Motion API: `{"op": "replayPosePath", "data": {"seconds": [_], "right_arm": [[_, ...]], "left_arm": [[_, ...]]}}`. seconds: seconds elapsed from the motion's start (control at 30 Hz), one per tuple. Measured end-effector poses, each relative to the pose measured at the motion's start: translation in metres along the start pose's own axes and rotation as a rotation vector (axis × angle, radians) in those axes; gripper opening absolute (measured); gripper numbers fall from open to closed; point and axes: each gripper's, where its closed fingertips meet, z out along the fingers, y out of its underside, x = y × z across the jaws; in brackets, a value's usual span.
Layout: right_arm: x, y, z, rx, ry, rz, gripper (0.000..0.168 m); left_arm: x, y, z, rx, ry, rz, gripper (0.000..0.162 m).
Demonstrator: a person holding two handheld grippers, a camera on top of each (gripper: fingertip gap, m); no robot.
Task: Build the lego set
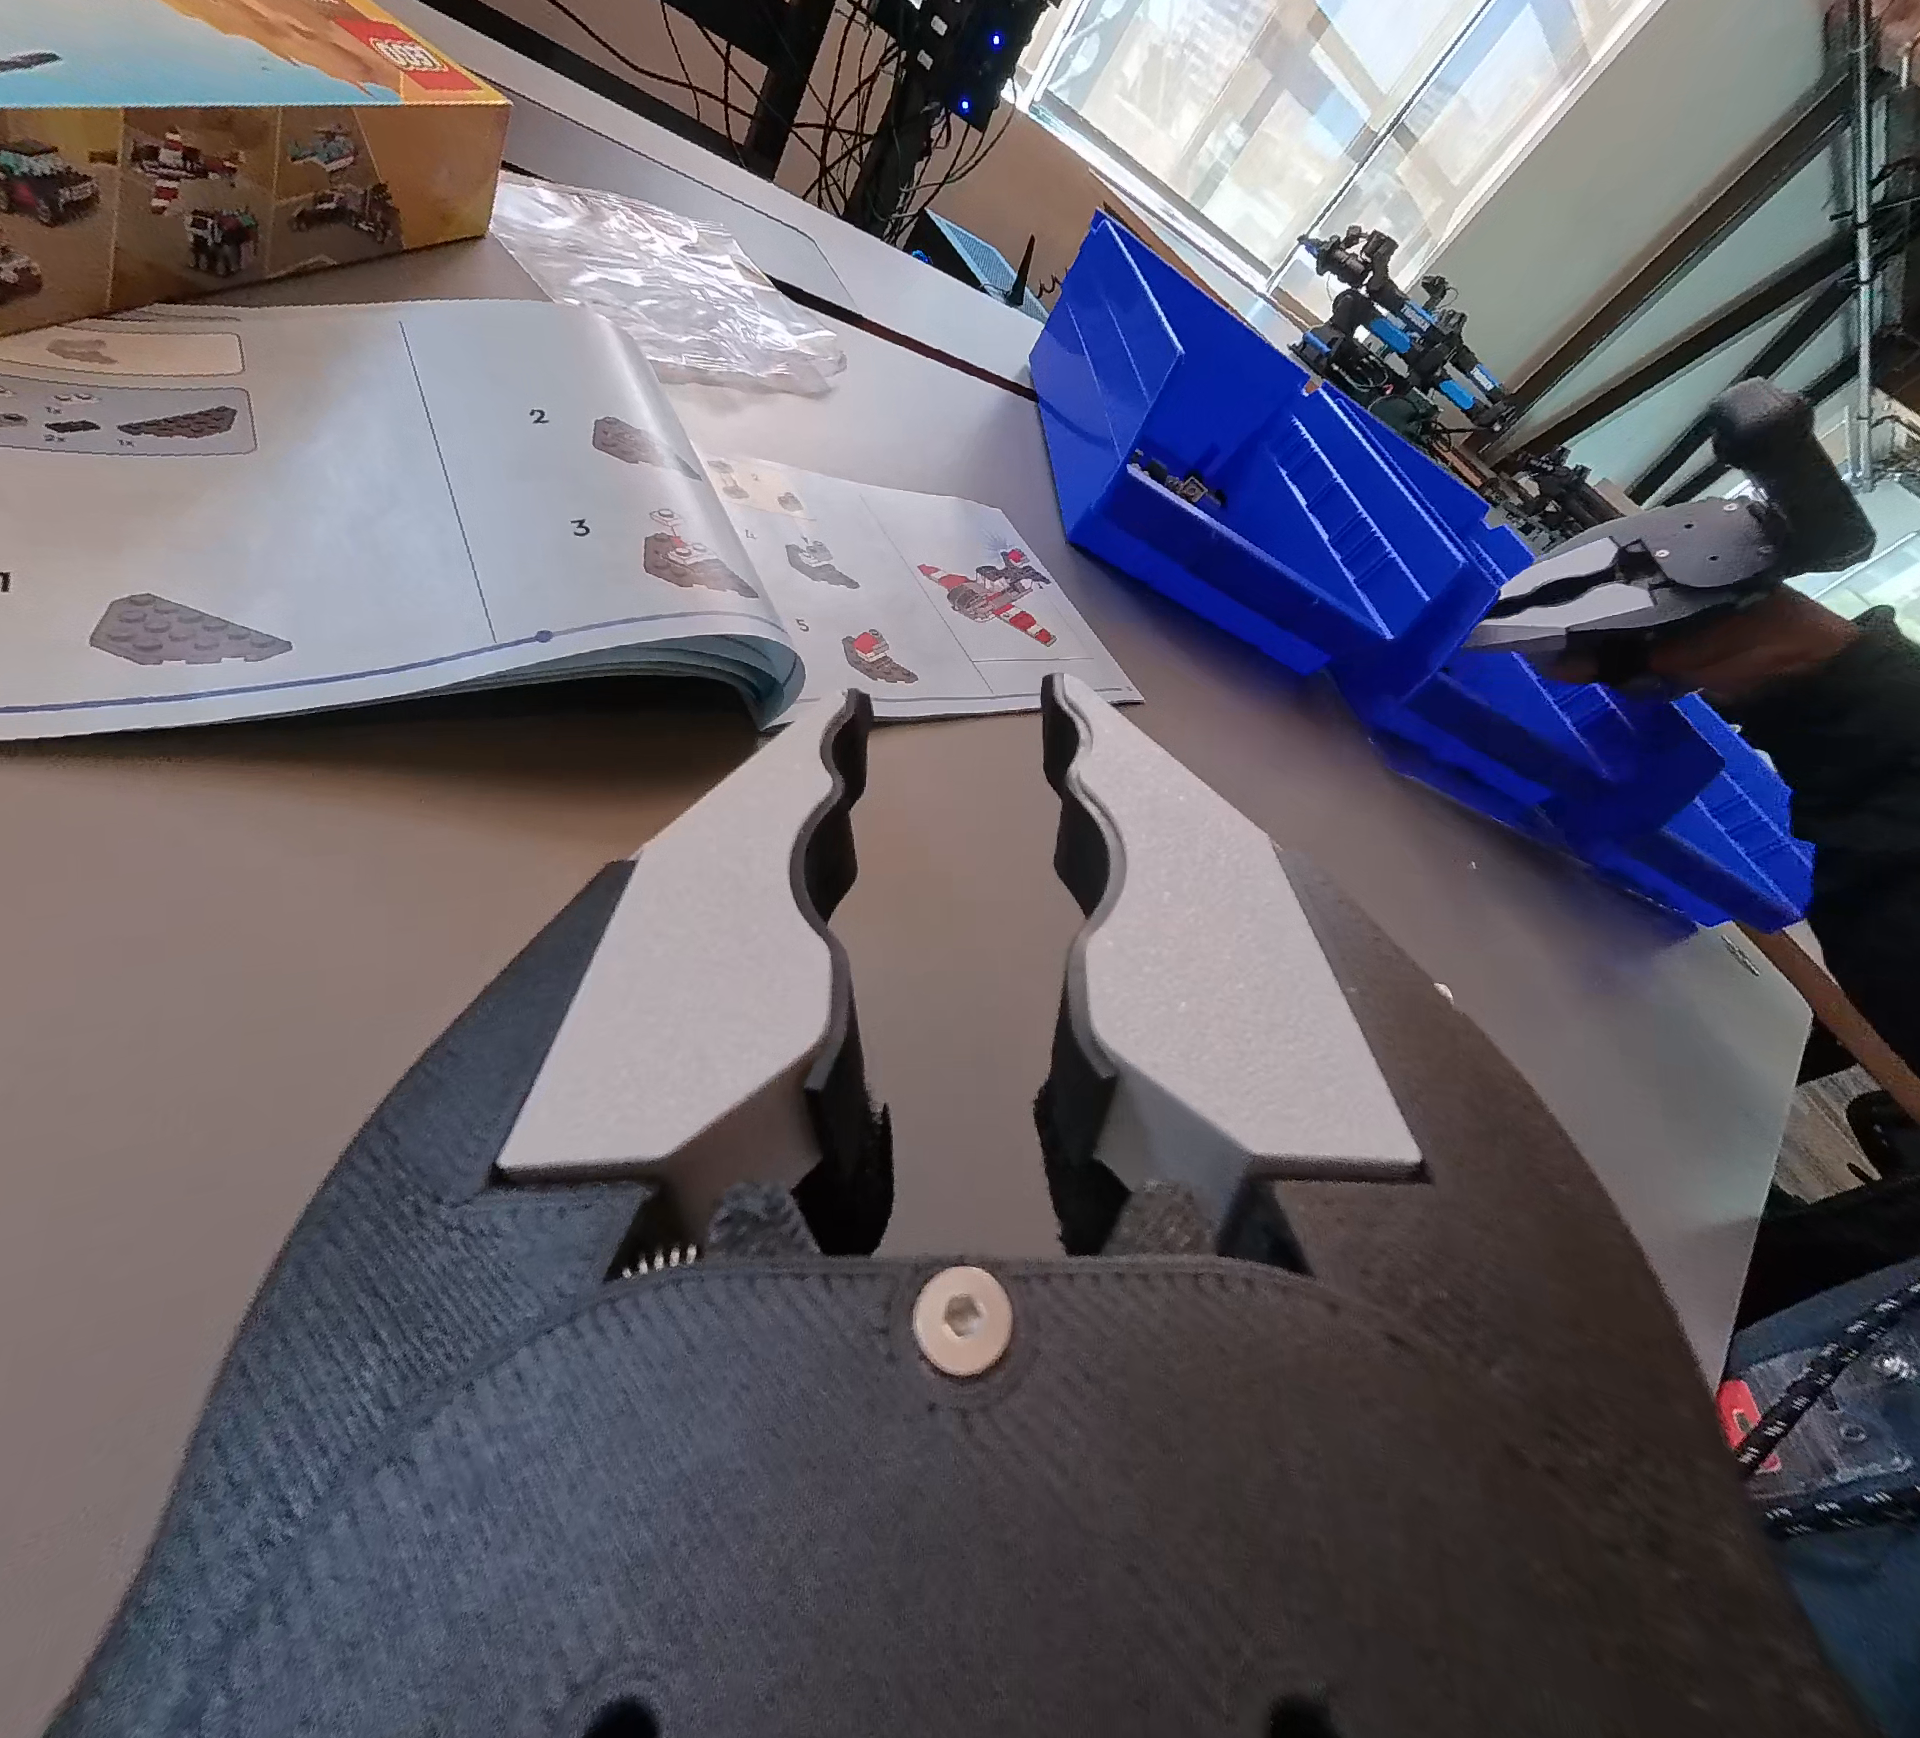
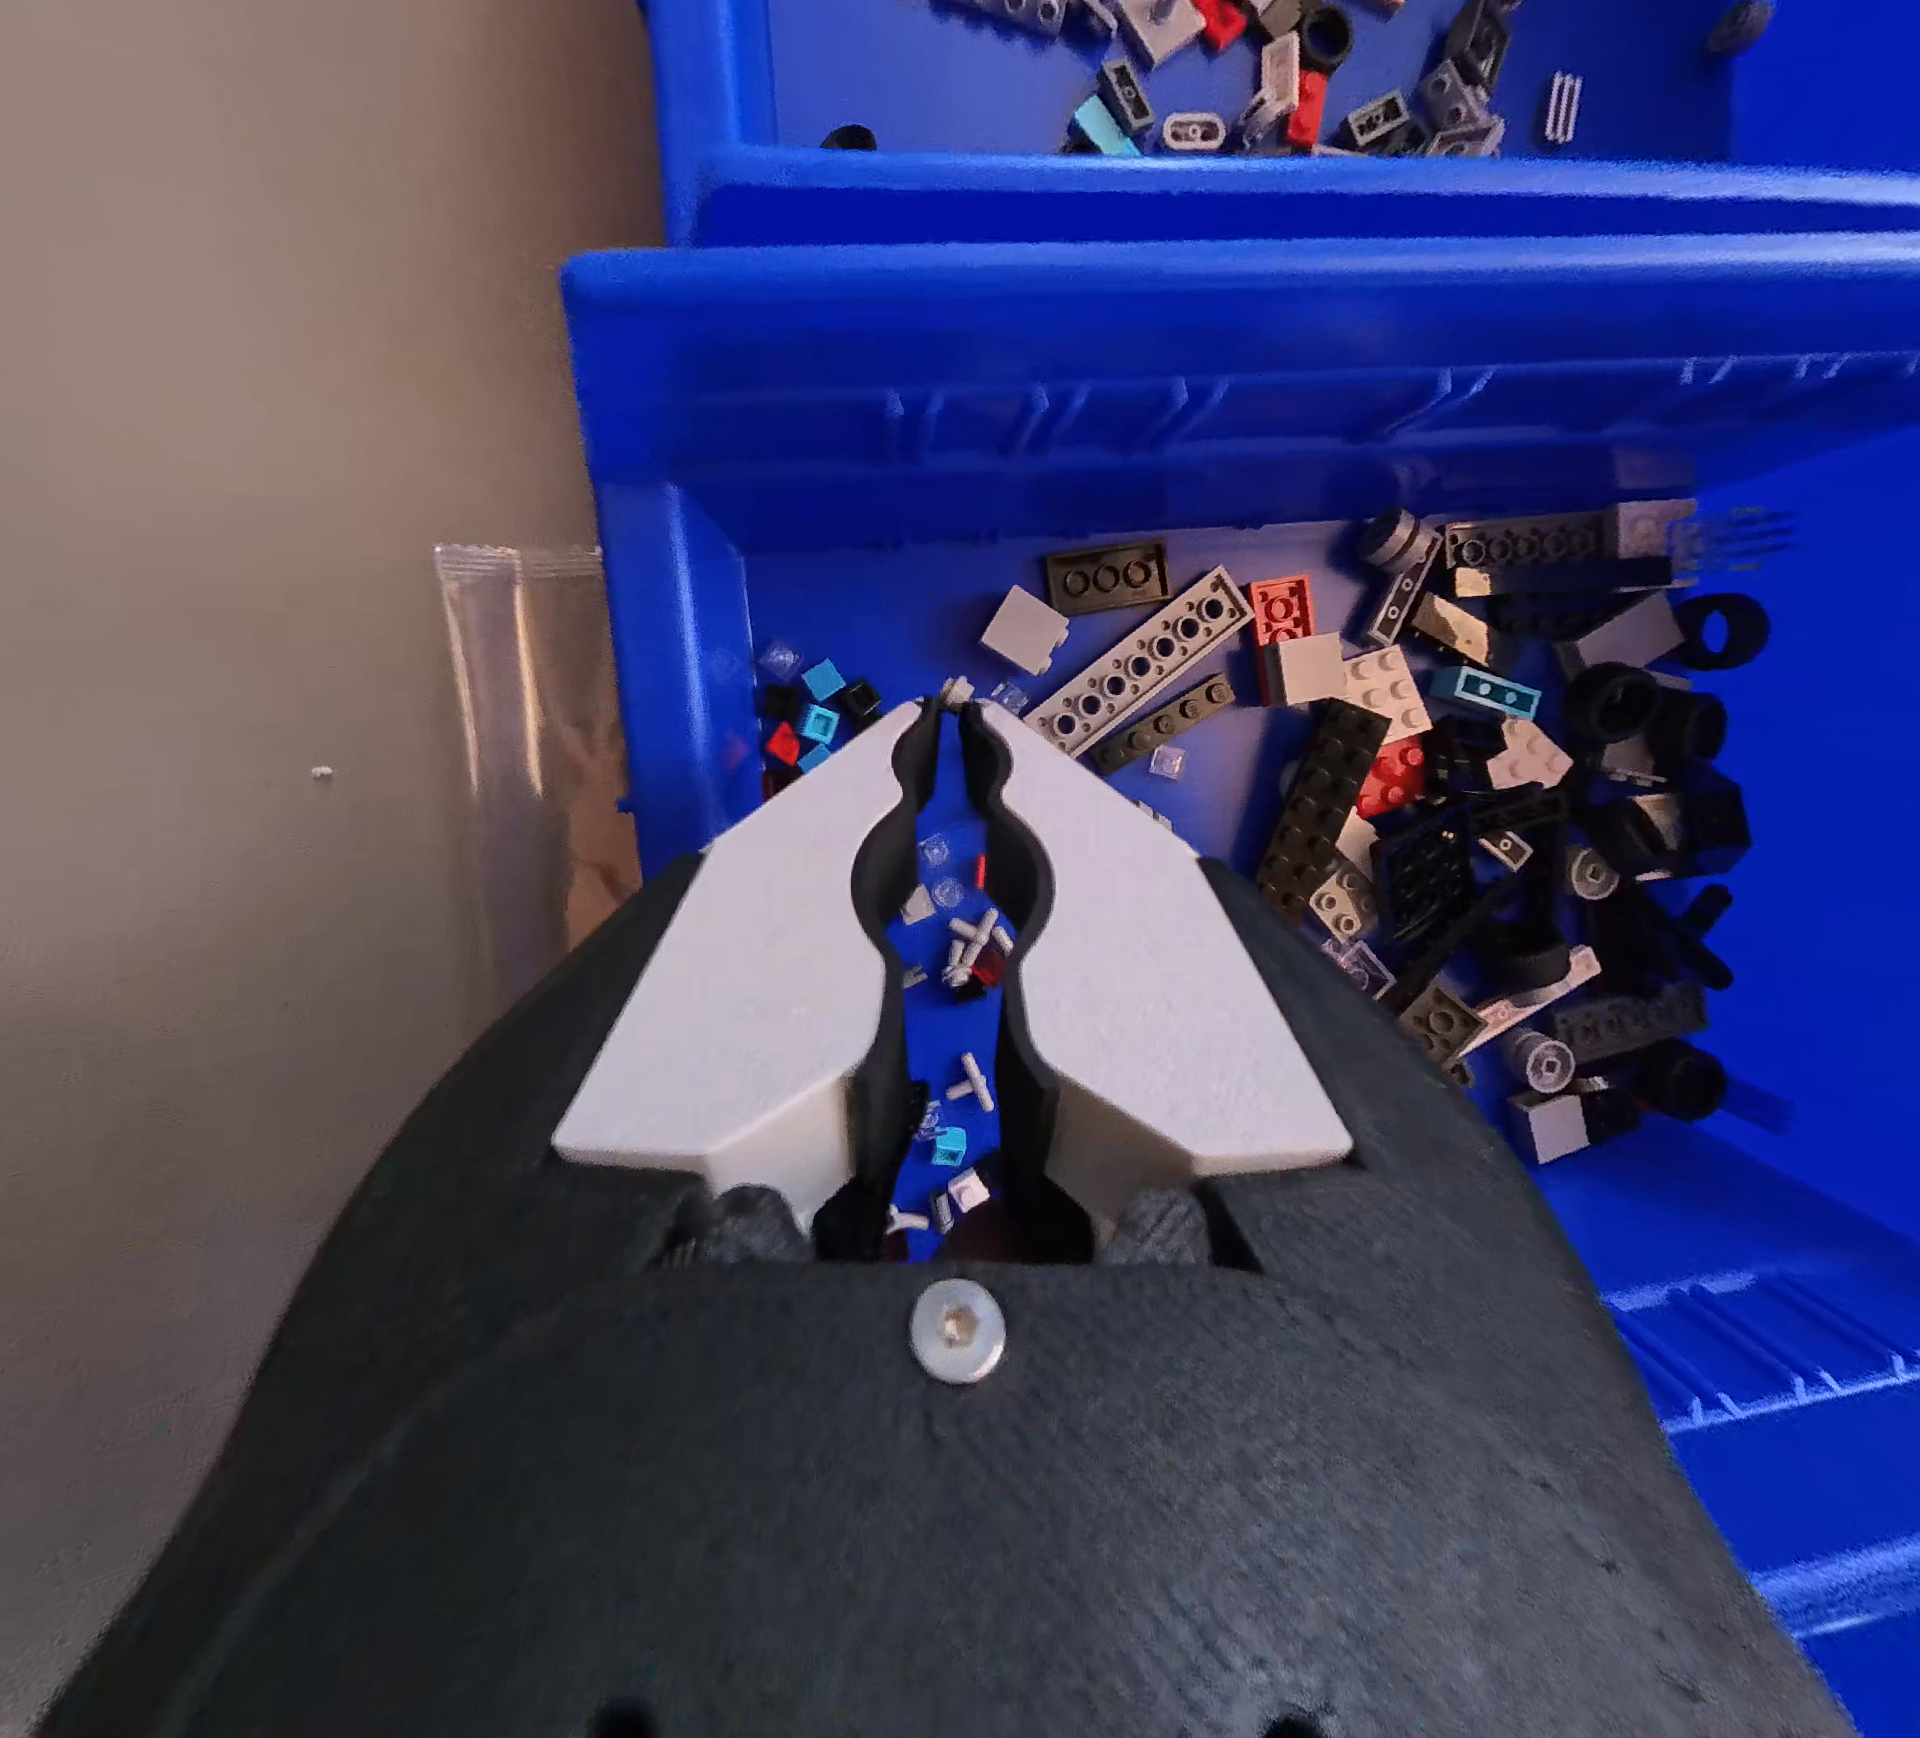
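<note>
My left gripper (image 1: 954,701) is open and empty, low over the brown table (image 1: 312,961), just in front of the open instruction booklet (image 1: 364,525). My right gripper (image 2: 945,709) is inside the near blue bin (image 2: 1143,286), its tips closed on a small pale piece (image 2: 951,691) at the bin's left side. Loose bricks fill this bin, among them a long grey holed plate (image 2: 1143,660). A second blue bin (image 2: 1247,176) behind it holds more small pieces (image 2: 1143,5). In the left wrist view the right gripper (image 1: 1496,634) hangs over the blue bins (image 1: 1247,462).
The lego box (image 1: 208,130) lies at the far left behind the booklet. An empty clear plastic bag (image 1: 665,296) lies beside it, and another (image 2: 520,701) left of the near bin. Cables and racks stand beyond the table's far edge. The gap from one gripper's tips to the other's is roughly 50 cm.
</note>
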Motion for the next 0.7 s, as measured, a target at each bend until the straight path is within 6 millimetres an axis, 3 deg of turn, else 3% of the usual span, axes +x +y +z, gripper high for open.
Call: {"op": "replayPosePath", "data": {"seconds": [0.17, 0.4, 0.5, 0.57, 0.7], "right_arm": [[-0.018, -0.026, -0.017, 0.117, -0.025, -0.029, 0.004], [-0.096, -0.090, -0.039, 0.358, -0.137, -0.063, 0.004], [-0.144, -0.114, -0.025, 0.419, -0.224, -0.084, 0.004], [-0.172, -0.121, -0.003, 0.407, -0.267, -0.093, 0.004], [-0.200, -0.115, 0.049, 0.255, -0.239, -0.150, 0.004]], "left_arm": [[0.000, -0.001, -0.001, 0.007, -0.001, 0.003, 0.034], [0.001, -0.001, -0.001, 0.008, 0.001, 0.005, 0.034], [0.002, -0.001, -0.001, 0.010, 0.006, 0.006, 0.034], [0.003, -0.001, -0.001, 0.011, 0.008, 0.011, 0.034], [0.003, 0.005, 0.002, -0.030, -0.008, 0.033, 0.034]]}}
